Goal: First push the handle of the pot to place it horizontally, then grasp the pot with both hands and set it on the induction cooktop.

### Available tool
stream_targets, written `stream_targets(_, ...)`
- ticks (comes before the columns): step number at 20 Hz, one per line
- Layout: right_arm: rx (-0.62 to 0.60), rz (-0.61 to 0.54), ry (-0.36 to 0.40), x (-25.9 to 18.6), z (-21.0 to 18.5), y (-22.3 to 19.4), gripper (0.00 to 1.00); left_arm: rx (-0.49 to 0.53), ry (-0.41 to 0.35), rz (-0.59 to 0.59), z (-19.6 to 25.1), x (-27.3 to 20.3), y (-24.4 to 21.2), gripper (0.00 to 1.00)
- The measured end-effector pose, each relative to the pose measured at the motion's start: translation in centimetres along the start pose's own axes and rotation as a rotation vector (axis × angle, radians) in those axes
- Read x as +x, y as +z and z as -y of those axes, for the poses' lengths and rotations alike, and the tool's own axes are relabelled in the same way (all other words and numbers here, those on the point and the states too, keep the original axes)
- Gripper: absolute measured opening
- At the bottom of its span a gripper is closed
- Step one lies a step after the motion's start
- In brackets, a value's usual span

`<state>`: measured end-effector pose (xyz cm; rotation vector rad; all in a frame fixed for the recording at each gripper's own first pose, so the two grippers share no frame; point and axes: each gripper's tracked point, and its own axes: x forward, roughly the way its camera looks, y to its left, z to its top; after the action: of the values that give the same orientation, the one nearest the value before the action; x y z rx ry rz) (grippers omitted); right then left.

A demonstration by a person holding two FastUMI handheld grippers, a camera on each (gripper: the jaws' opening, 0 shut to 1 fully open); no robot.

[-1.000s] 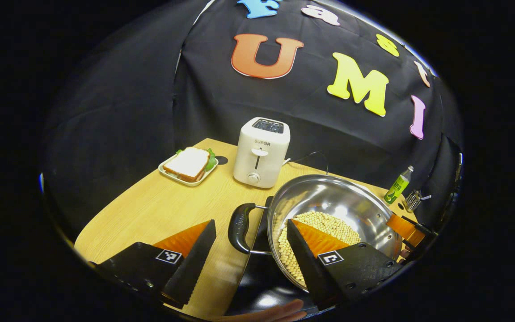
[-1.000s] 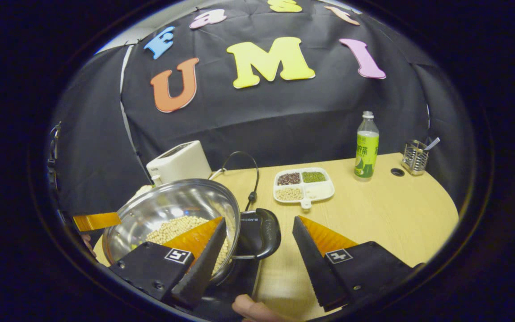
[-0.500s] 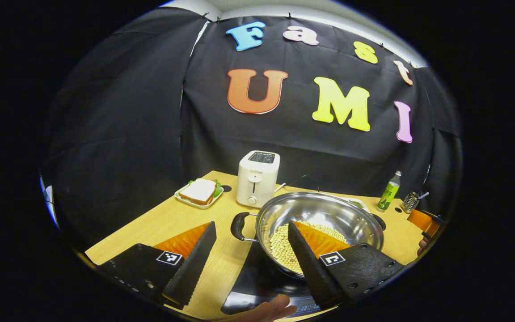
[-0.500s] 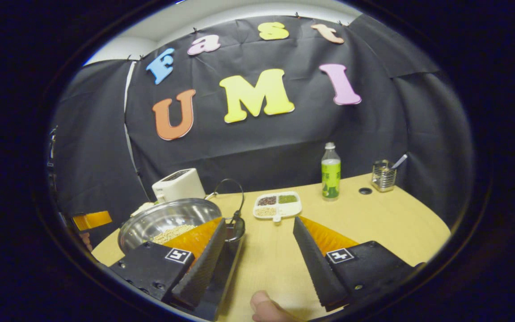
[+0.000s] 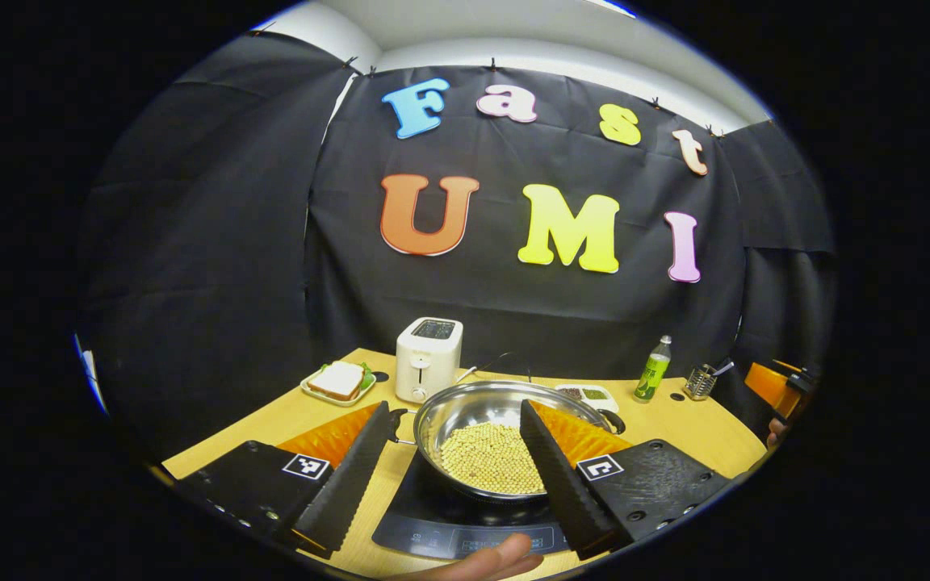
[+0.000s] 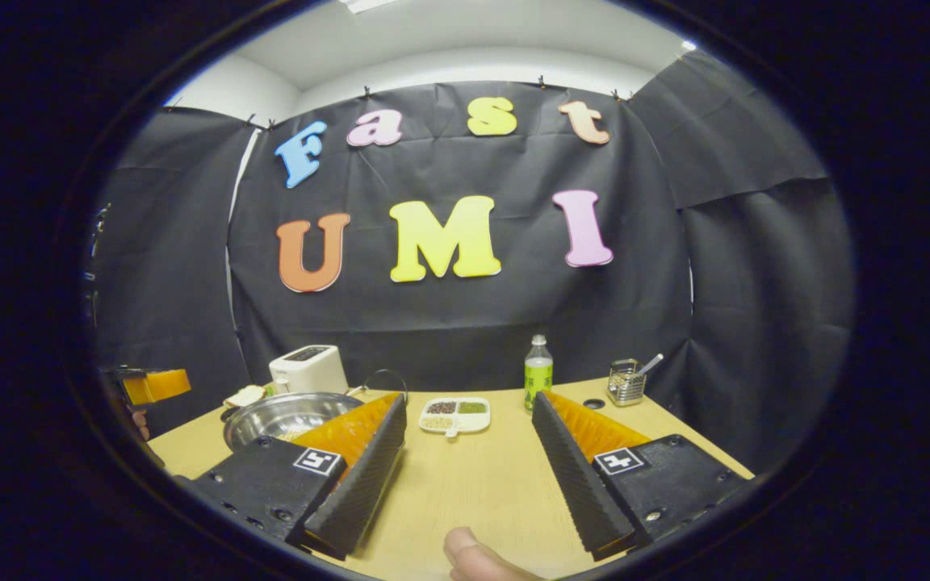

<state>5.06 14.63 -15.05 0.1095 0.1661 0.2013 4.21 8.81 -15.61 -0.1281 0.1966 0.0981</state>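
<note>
Wooden table (image 6: 675, 428) — induction cooktop (image 5: 433, 524), toaster (image 5: 428, 358), sandwich plate (image 5: 340, 382), bottle (image 6: 538, 373), divided dish (image 6: 455, 414).

Left tool (image 5: 453, 466): jaws spread wide, both serrated black fingers (image 5: 344, 482) in full sight at the bottom of the left gripper view, orange backing on each. Nothing is clamped between them. A fingertip of the holding hand (image 5: 485, 563) shows at the lower edge of that view.

Right tool (image 6: 469, 468): jaws likewise spread wide, nothing between the fingers (image 6: 578, 484). A thumb tip (image 6: 473, 557) of the holding hand shows at the bottom edge of the right gripper view.

Each tool also appears at the far edge of the other's view, as an orange part, well apart.
</note>
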Motion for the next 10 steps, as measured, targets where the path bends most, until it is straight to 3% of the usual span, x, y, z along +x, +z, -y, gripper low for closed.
stream_targets(6, -0.019, 0.101, -0.076, -5.1, 3.8, 5.4, 0.96, 0.003, -0.036, 0.066, 3.0, -3.9, 4.0, 0.95)
stream_targets(10, -0.015, 0.179, -0.105, -8.9, 6.4, 8.4, 0.97, 0.038, -0.022, 0.132, 4.2, -6.6, 6.5, 0.95)
